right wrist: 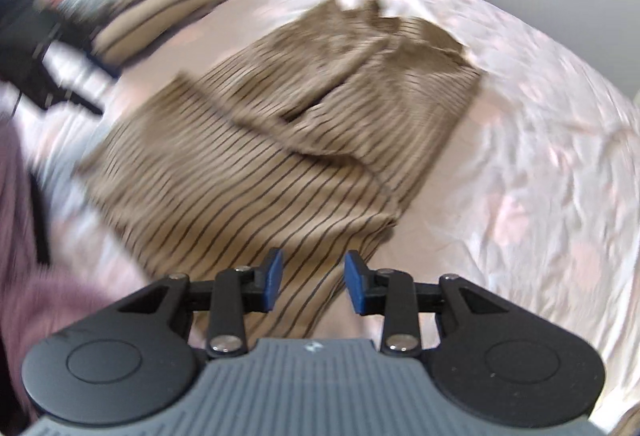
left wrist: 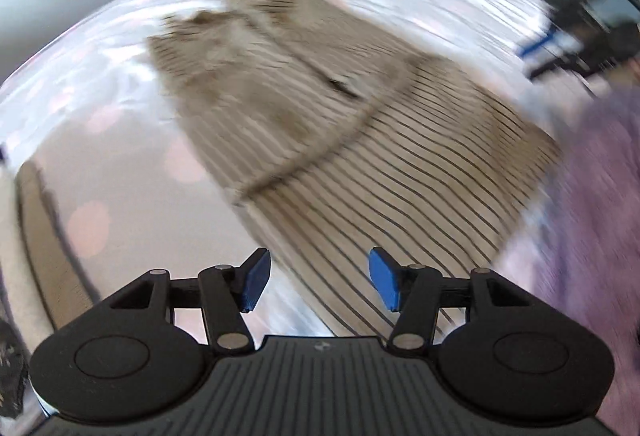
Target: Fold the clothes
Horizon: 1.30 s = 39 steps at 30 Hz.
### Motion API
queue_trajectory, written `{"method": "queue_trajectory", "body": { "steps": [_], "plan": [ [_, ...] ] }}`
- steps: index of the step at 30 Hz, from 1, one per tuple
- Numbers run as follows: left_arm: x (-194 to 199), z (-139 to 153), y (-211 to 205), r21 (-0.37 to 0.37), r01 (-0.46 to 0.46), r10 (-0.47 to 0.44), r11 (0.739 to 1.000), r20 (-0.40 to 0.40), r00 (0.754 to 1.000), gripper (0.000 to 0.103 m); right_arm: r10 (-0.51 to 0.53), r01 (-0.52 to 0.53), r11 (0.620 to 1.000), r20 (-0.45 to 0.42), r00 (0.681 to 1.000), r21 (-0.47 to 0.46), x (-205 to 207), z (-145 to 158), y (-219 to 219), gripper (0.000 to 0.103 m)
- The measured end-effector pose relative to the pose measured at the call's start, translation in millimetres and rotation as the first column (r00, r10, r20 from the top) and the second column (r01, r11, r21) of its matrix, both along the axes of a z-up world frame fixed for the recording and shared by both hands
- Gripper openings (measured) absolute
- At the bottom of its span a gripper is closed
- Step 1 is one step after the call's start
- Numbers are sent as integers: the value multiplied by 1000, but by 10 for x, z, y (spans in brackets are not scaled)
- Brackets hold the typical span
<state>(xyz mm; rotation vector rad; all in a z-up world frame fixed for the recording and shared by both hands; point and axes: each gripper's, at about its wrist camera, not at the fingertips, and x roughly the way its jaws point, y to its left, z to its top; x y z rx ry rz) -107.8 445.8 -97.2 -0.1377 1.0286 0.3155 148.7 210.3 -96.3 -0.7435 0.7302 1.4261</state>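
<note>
A tan knit garment with thin dark stripes lies spread on the bed with the pale pink-spotted sheet, its upper part already doubled over onto the lower part so that a curved folded edge crosses its middle. Both views are smeared by motion blur, so fine detail of the collar end is hard to read. The left gripper hovers above the near hem with its jaws wide apart and nothing between them; the striped cloth runs away from it, its long axis leading forward and slightly left toward the crumpled far end. The right gripper likewise has its jaws apart and empty, poised over the near corner of the same garment, which stretches ahead and to the left of it. Each gripper sits at the near end, so the next fold probably means seizing the near hem corners and carrying them away along that axis. A mauve fuzzy sleeve crowds the left view's right edge, and a blurred stack of folded clothes lies well apart at the bed's far left.
</note>
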Motion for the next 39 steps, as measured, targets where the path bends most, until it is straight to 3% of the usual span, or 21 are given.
{"method": "queue_trajectory", "body": {
  "steps": [3,7,10,14,18,20,21,22,24,26,29,35,39],
  "plan": [
    [55,-85,213,-57,-170,173,984,62,983,53,-135,137,990,-80,988,16,161,-122,172,43],
    [121,-271,464,-163,-327,346,931,108,932,53,-340,348,938,-202,919,5,409,-357,380,46],
    [97,-424,572,-217,-384,411,898,100,906,53,-433,454,891,-288,854,6,551,-533,426,46],
    [70,-538,624,-223,-393,423,892,107,900,52,-476,515,857,-344,810,27,619,-689,425,46],
    [36,-536,632,-225,-393,429,891,142,892,37,-458,499,865,-330,825,46,587,-700,485,43],
    [51,-499,595,-205,-374,408,904,159,899,23,-443,481,875,-317,839,52,562,-701,508,30],
    [66,-491,569,-197,-364,397,910,166,903,21,-438,476,878,-314,843,53,557,-702,512,18],
    [79,-483,543,-189,-354,385,916,172,907,13,-435,474,879,-312,845,56,553,-698,510,13],
    [81,-468,505,-179,-341,371,923,177,912,8,-428,468,882,-311,849,63,545,-685,506,4],
    [76,-468,495,-182,-342,374,922,184,909,2,-422,464,882,-300,855,80,522,-660,498,3],
    [58,-377,441,-147,-345,372,927,238,897,1,-418,463,877,-272,867,131,470,-584,462,3],
    [39,-137,333,-51,-358,350,932,370,861,0,-400,441,837,-187,897,325,321,-327,347,2],
    [169,-204,443,-36,-367,357,929,346,868,0,-399,430,835,-160,903,344,352,-337,466,2]
  ]
}}
